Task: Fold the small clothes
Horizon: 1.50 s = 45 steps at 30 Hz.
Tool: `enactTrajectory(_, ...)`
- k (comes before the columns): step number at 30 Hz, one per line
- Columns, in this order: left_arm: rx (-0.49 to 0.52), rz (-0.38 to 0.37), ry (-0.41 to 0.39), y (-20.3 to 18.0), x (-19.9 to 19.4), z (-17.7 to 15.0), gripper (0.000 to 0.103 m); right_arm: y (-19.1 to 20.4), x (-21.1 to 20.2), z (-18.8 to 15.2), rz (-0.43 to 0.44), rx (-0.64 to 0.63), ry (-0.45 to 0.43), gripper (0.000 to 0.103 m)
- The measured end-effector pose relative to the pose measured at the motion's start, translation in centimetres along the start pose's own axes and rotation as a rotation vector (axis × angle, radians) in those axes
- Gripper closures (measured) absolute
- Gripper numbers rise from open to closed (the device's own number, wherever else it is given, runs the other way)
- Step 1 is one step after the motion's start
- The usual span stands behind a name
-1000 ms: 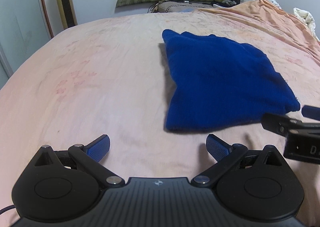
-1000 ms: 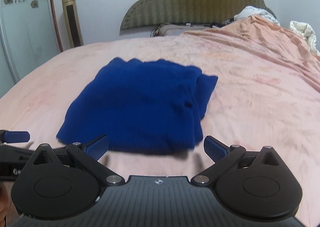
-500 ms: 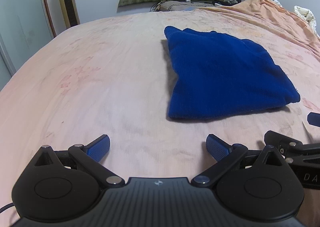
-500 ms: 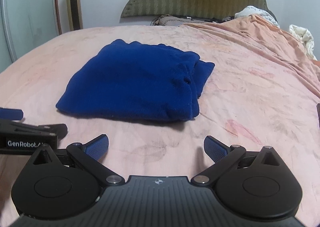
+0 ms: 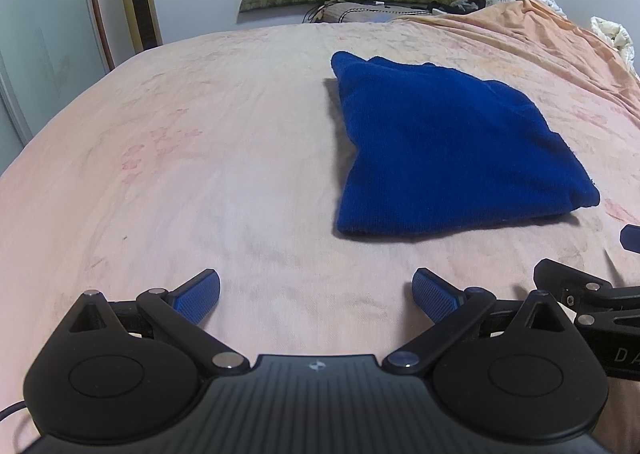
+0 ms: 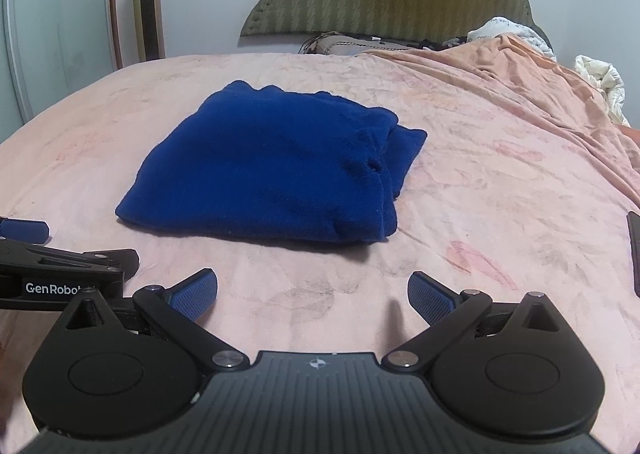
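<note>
A: I start at the left. My left hand-held gripper (image 5: 316, 290) is spread wide over the bed (image 5: 200, 158) with nothing between its pads.

B: And the cloth?

A: The blue cloth (image 5: 436, 150) lies folded flat on the bed, ahead and to the right of that gripper, well apart from it. From the right camera the same cloth (image 6: 276, 170) sits ahead and slightly left of my right hand-held gripper (image 6: 312, 290), which is also wide open and empty, with bare sheet between them.

B: So is the fold done?

A: I judge it is nearly done. The stacked layers show along the cloth's right edge, a little uneven. If I tidy it, I would come in low from the right, pinch all the layers at that edge together, and press rather than drag, so the knit does not slide open.

B: Anything in the way?

A: Only the two grippers sit close beside each other near the bed's front, so I would move one at a time.
</note>
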<state>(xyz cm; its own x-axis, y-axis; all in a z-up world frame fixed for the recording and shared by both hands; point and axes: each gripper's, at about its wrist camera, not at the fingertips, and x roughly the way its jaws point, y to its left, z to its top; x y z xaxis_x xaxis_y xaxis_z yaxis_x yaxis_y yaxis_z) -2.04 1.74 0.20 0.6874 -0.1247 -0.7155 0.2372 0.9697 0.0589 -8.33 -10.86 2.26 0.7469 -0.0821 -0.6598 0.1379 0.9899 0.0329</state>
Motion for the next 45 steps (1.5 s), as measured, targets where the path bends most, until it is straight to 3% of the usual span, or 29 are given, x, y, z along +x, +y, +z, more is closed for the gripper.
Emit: enactTrajectory(45,0.019,0.028,0.000,-0.32,-0.58,-0.14,0.000,-0.61,-0.82,-0.20,-0.007,0.019,-0.008,0.000)
